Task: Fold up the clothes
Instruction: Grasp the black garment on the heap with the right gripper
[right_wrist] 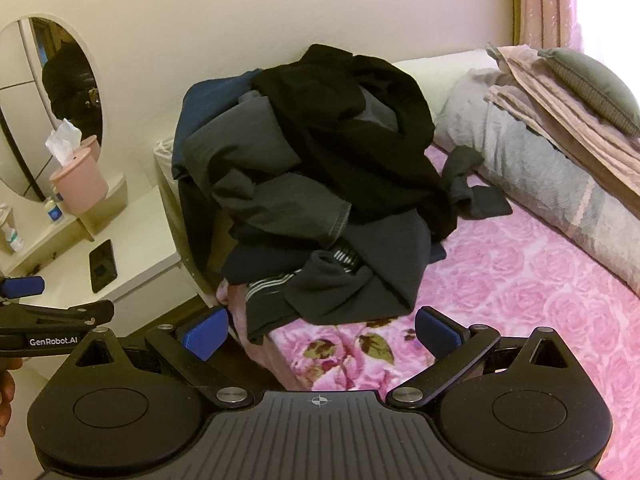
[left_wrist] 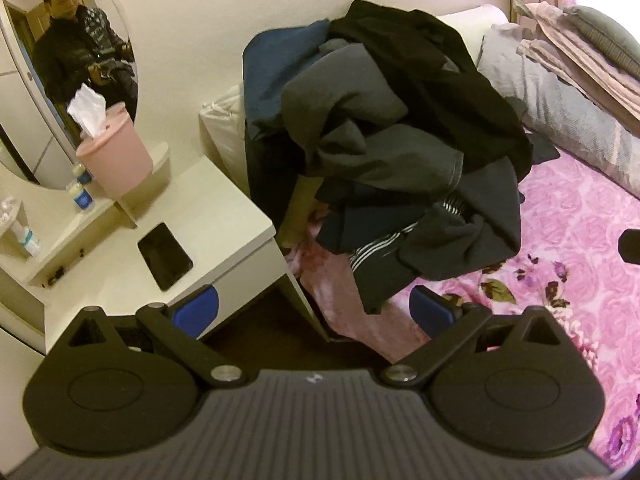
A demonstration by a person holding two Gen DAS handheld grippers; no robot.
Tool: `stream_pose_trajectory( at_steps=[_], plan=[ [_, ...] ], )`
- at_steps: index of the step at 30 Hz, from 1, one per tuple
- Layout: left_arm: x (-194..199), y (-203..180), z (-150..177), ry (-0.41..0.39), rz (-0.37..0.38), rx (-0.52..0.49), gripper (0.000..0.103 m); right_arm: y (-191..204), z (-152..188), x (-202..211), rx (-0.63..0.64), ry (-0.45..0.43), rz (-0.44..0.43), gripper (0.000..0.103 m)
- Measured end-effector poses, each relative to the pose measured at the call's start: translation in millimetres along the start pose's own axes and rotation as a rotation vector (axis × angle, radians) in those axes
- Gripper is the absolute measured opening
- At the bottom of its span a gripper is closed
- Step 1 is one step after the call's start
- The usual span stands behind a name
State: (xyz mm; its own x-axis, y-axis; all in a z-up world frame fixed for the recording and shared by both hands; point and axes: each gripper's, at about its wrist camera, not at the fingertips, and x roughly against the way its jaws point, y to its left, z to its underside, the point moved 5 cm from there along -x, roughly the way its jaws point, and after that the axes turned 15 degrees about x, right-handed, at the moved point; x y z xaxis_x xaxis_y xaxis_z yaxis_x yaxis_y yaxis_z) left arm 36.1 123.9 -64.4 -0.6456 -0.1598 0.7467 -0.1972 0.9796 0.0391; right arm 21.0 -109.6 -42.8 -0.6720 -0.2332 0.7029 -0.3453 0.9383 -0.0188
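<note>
A tall pile of dark clothes (left_wrist: pixel 384 148) sits on the corner of a bed with a pink rose blanket (left_wrist: pixel 580 248). It holds black, grey and navy garments, and one with white stripes (left_wrist: pixel 376 248). My left gripper (left_wrist: pixel 314 312) is open and empty, a little in front of the pile's lower edge. In the right wrist view the same pile (right_wrist: pixel 320 184) is ahead. My right gripper (right_wrist: pixel 320 332) is open and empty, just below the pile's front edge. The left gripper (right_wrist: pixel 24 300) shows at the left edge of that view.
A white bedside table (left_wrist: pixel 208 224) stands left of the bed with a black phone (left_wrist: pixel 165 256) on it. Behind it are a pink tissue box (left_wrist: pixel 114 156), small bottles and an oval mirror (left_wrist: pixel 48 60). A grey bolster (left_wrist: pixel 560 120) and folded bedding lie at the bed's head.
</note>
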Motion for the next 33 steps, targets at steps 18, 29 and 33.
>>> stream_pose_trajectory(
  at_steps=[18,29,33],
  plan=[
    [-54,32,13,0.114,-0.009,-0.050,0.100,32,-8,-28,0.008,0.014,0.018,0.102],
    [-77,-12,-52,0.077,0.071,0.010,0.100,-30,-75,-58,0.071,-0.199,0.033,0.102],
    [-83,-37,-89,0.025,0.083,0.048,0.100,-67,-111,-69,0.135,-0.267,0.041,0.102]
  ],
)
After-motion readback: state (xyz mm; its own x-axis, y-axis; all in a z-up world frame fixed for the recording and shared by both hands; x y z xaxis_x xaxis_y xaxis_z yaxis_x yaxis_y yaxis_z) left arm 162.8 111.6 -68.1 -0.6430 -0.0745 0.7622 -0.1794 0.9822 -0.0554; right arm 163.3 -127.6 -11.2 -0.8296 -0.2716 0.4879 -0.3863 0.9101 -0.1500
